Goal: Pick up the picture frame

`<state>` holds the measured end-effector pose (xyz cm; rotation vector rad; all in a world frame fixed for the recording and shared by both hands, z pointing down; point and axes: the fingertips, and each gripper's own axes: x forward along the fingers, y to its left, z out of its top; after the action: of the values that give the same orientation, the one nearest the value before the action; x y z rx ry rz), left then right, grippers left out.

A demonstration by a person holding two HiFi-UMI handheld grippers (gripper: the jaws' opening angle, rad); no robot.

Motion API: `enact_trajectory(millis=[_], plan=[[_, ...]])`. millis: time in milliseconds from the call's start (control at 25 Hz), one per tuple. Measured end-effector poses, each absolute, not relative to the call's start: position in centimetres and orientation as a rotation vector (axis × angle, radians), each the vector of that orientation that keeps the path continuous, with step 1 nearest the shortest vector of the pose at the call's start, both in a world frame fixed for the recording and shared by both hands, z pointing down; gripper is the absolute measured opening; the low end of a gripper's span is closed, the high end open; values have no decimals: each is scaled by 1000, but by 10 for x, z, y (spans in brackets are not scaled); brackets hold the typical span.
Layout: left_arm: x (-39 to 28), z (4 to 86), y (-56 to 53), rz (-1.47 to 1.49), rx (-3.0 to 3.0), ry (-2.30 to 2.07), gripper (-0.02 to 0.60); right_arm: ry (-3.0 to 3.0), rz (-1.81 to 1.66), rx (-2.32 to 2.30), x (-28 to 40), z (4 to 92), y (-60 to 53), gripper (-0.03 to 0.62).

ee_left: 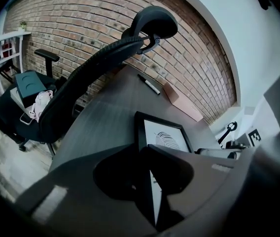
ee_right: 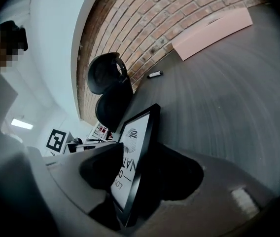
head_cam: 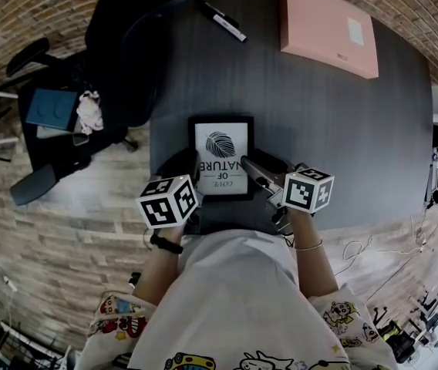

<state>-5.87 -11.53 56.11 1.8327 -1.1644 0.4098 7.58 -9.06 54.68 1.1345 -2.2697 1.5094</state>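
A black picture frame (head_cam: 220, 157) with a white print lies near the front edge of the dark grey table (head_cam: 342, 145). My left gripper (head_cam: 193, 169) is at its left edge and my right gripper (head_cam: 247, 165) at its right edge. In the left gripper view the frame's (ee_left: 164, 137) black edge runs between the jaws of the left gripper (ee_left: 147, 181), which press on it. In the right gripper view the frame (ee_right: 135, 147) stands tilted off the tabletop. The right gripper (ee_right: 130, 181) holds it with one jaw on the print side and one behind.
A flat pink box (head_cam: 327, 28) lies at the table's far right, with a marker pen (head_cam: 223, 20) to its left. A black office chair (head_cam: 126, 45) stands against the table's far left side, and another chair with a teal cushion (head_cam: 49, 110) beyond it.
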Motion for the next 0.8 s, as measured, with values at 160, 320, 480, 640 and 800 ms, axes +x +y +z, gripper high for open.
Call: enact_trajectory(millis=[160,320,480,640,800], plan=[[-59,561,-116,407,1824,-1158,83,-2231,1628,1016,76,552,-89,216],[-58,561,-115,408,1821,-1151,84,-2214,1821,838,65,548,-87,214],[-59,562,-116,398,1809,-1144,84,-2224,1987,739,61,542,-91,188],[-60,564,-116,392,1797,-1130,83,-2264,2093,612,57,533,-93,181],[-60,564,-116,386,1789,-1112,84,-2274,2152,524,58,532,-94,172]])
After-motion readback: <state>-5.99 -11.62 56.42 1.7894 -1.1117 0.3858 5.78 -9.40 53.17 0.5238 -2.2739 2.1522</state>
